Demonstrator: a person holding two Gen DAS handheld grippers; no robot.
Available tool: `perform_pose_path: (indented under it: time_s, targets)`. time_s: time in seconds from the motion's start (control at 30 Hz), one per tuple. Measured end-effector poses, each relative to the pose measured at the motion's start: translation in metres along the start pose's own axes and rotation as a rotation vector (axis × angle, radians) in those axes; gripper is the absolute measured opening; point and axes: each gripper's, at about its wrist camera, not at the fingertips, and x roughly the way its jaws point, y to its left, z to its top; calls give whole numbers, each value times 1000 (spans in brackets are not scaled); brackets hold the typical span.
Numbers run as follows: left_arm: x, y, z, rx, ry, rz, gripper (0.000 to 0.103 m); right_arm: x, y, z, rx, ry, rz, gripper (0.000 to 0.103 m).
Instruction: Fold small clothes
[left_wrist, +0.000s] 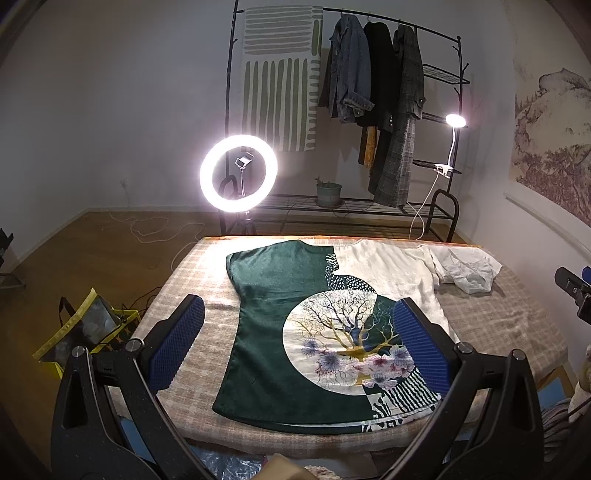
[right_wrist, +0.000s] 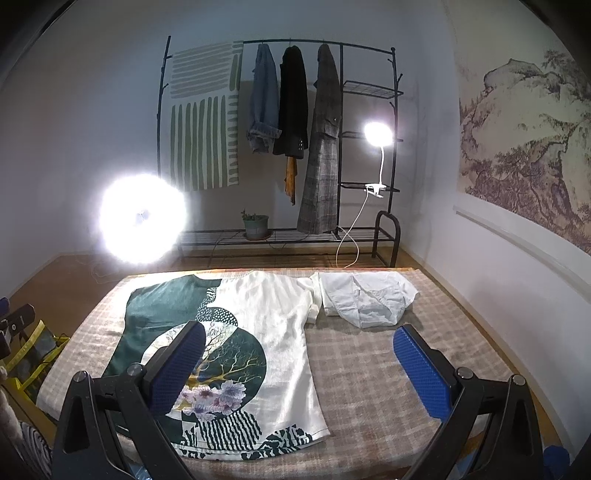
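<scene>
The left gripper (left_wrist: 299, 350) hangs above the near half of the desk (left_wrist: 517, 321) with its blue-padded fingers (left_wrist: 177, 343) spread wide and nothing between them. Its right finger covers a strip of the printed shirt (left_wrist: 280, 328), and the gripper's black frame cuts off the shirt's near hem corners. The right gripper (right_wrist: 299, 373) is likewise spread and empty — its left finger hides part of the tree print, while its right finger hangs over bare checked cloth.

The printed shirt lies flat, green on its left half and cream on its right, neck toward the far edge and hem just short of the near edge. Beside its right shoulder, touching the sleeve, sits a crumpled white garment (right_wrist: 369, 299) near the far right of the desk; its folds are too bunched to tell what kind of piece it is.

The right part of the desk, between the shirt's side and the right edge, lies open. On the left, a narrow band of desk runs beside the shirt, with a yellow-trimmed bag (left_wrist: 85, 328) on the floor just past it. The ring light (left_wrist: 238, 173) glares beyond the far edge — in the right wrist view it blooms into a white blur, hiding its stand.
</scene>
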Motion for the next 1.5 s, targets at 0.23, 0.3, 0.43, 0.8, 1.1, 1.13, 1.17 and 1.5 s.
perform_pose_path:
  time_s: [0.23,0.3,0.43,0.8,1.1,1.13,1.17,1.5]
  targets:
    - [2,-2,-5,15,6,18,103,7,-2,-1,18,14,13,103]
    - [3,-2,-7,18,13,21,103,10,-3,-1,26,19,19,103]
    - [2,0,-9,23,14,36,103,13,-4,-1,37,29,32,103]
    - [13,11,-11,13,27,63,103,20,3,1,35,33,35,103]
    - [26,10,-14,34,52,70,103,31,5,0,21,46,37,103]
    - [29,11,-14,32,61,70,103,33,5,-1,18,48,39,103]
    - [31,12,-13,29,68,68,103,36,6,0,17,51,41,103]
    - [55,24,-23,25,109,111,102,67,22,8,-9,46,113,103]
